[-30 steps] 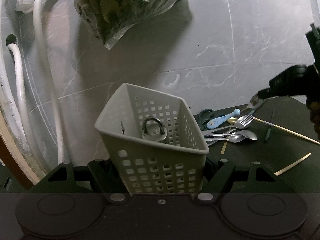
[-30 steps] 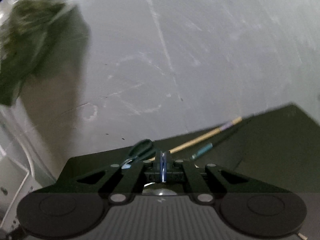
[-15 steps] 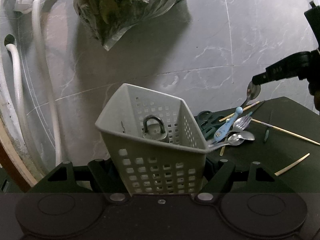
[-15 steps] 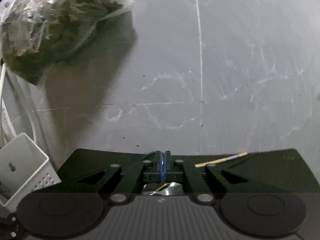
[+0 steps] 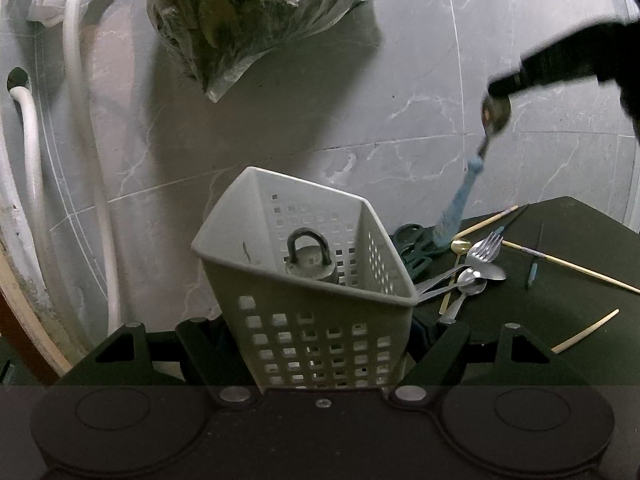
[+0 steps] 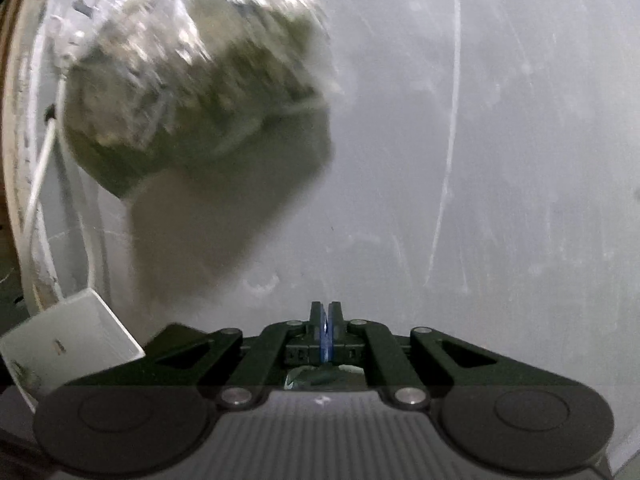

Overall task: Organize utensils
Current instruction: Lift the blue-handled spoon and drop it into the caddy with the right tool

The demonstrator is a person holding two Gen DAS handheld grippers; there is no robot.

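A pale grey plastic utensil basket (image 5: 316, 292) with square perforations stands tilted, a dull metal padlock (image 5: 310, 258) resting inside it. The left claw (image 5: 320, 354) is clamped on the basket's lower walls, one finger on each side, holding it at the bench's left end.

To the right, on the dark bench (image 5: 560, 292), lies a loose heap: a steel fork (image 5: 482, 250), steel spoons (image 5: 474, 278), a small gold spoon (image 5: 460, 246), dark-handled scissors (image 5: 414, 240), and thin bamboo chopsticks (image 5: 568, 266) spread further out.

Above that heap, well clear of the basket's rim, hangs a spoon with a steel bowl and a light blue handle (image 5: 460, 200). The right claw (image 5: 502, 88), seen from the left camera as a dark blurred shape, grips it by the bowl so the handle dangles down toward the scissors. In its own view the right claw (image 6: 326, 332) has its fingers pressed together, a sliver of metal between the blue pads, with the basket's corner low at the left.

A clear plastic bag of dark greens (image 5: 256, 16) hangs on the grey marble wall (image 5: 400, 120) beside white hoses (image 5: 86, 120).
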